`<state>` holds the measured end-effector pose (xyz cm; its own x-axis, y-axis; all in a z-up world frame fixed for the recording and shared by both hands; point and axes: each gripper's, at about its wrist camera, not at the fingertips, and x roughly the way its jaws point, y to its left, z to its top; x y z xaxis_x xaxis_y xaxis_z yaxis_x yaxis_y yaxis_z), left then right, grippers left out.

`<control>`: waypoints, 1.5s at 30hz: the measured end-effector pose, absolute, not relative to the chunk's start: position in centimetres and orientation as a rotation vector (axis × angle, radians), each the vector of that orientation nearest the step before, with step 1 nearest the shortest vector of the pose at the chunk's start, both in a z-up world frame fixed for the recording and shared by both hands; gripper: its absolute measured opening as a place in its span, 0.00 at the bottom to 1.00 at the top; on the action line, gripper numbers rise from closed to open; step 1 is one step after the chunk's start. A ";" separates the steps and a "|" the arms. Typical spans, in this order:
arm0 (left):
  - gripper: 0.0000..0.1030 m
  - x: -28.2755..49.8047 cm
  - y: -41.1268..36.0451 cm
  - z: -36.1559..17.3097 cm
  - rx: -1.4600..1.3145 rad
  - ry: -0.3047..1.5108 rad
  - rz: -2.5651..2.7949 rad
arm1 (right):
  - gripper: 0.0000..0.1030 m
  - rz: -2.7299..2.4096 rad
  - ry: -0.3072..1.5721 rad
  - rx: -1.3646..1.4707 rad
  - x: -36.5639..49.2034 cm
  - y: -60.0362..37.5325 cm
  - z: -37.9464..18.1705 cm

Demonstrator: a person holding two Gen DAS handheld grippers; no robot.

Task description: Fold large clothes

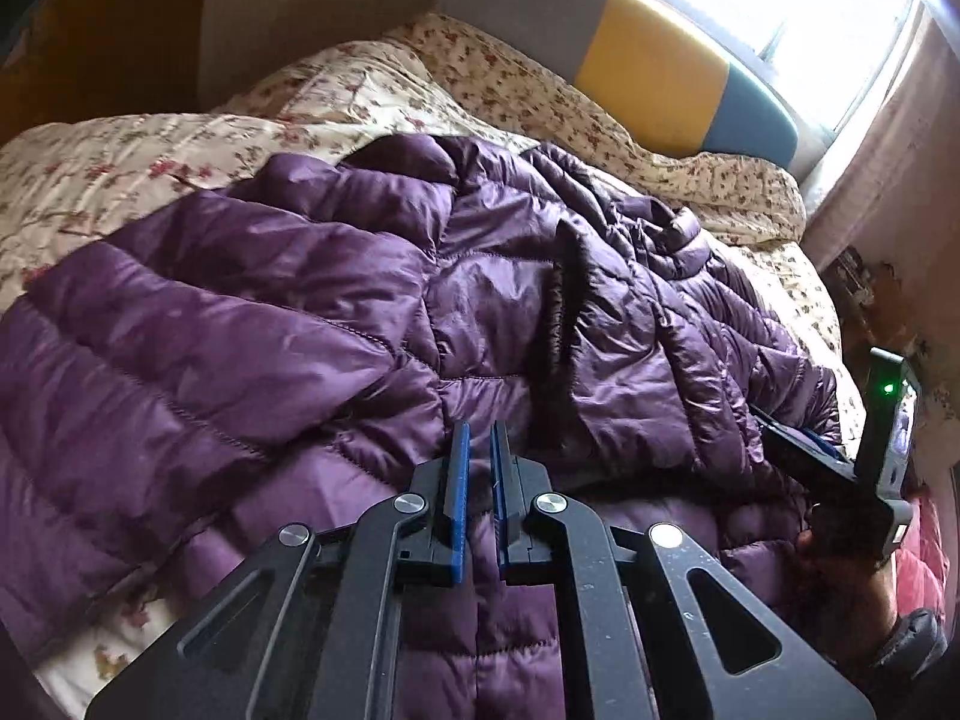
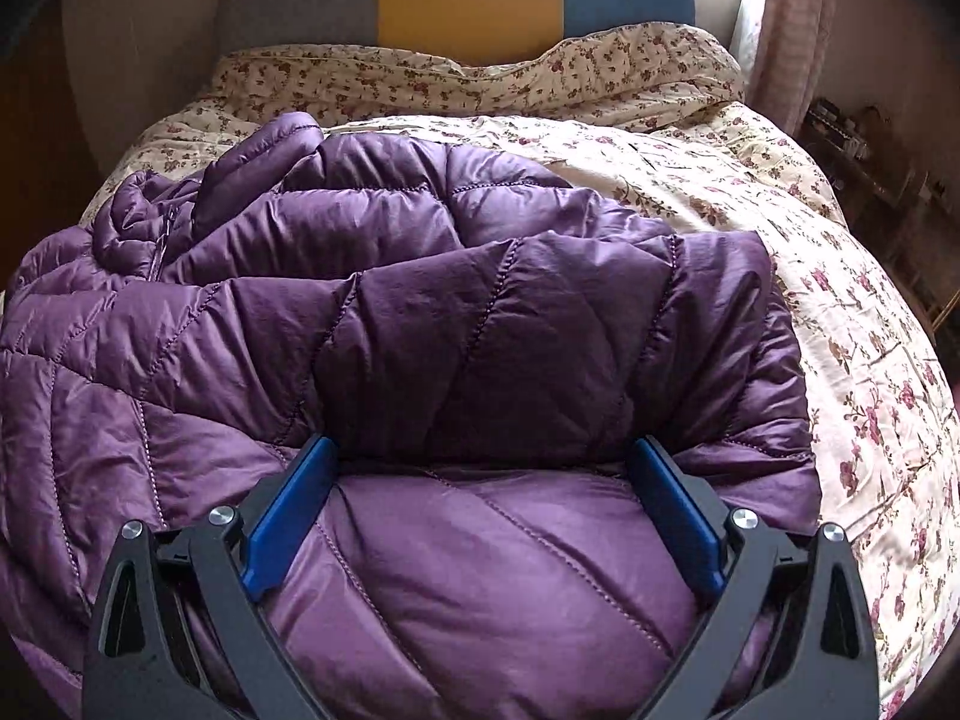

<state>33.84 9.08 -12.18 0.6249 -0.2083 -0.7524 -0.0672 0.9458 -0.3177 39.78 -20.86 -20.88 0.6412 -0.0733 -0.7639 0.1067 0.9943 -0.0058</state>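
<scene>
A quilted purple puffer jacket (image 1: 312, 312) lies spread over the bed, its dark-lined front opening running down the middle. My left gripper (image 1: 478, 429) hovers low over the jacket's near part with its blue pads (image 1: 459, 480) drawn almost together; no fold shows clearly between them. In the right wrist view the jacket (image 2: 456, 312) has a panel folded across it. My right gripper (image 2: 483, 447) stands wide open, straddling the puffy fabric at that fold's near edge, pads (image 2: 288, 510) apart on either side. The right gripper (image 1: 801, 441) also shows at the jacket's right edge, held by a hand (image 1: 840, 546).
The bed carries a cream floral quilt (image 2: 810, 276). A headboard of grey, yellow and blue panels (image 1: 654, 60) stands behind it. A bright window (image 1: 798, 0) with a pink curtain (image 2: 792, 18) is at the right, and a cluttered shelf (image 2: 852, 144) runs beside the bed.
</scene>
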 end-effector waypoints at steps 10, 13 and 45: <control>0.06 35.9 4.1 -9.9 -0.263 0.872 -0.124 | 0.96 -0.101 0.852 0.044 39.4 -21.1 -21.1; 0.06 37.5 1.7 -10.3 -0.217 0.893 -0.141 | 0.96 -0.101 0.852 0.044 39.4 -21.1 -21.1; 0.68 29.2 13.1 -11.2 -0.604 0.834 -0.012 | 0.97 -0.104 0.845 0.039 39.8 -20.9 -20.9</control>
<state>29.19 13.10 -11.23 0.6819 -0.2401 -0.6910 -0.2206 0.8332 -0.5071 39.75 -20.86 -20.92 0.6590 -0.0762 -0.7483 0.1072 0.9942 -0.0068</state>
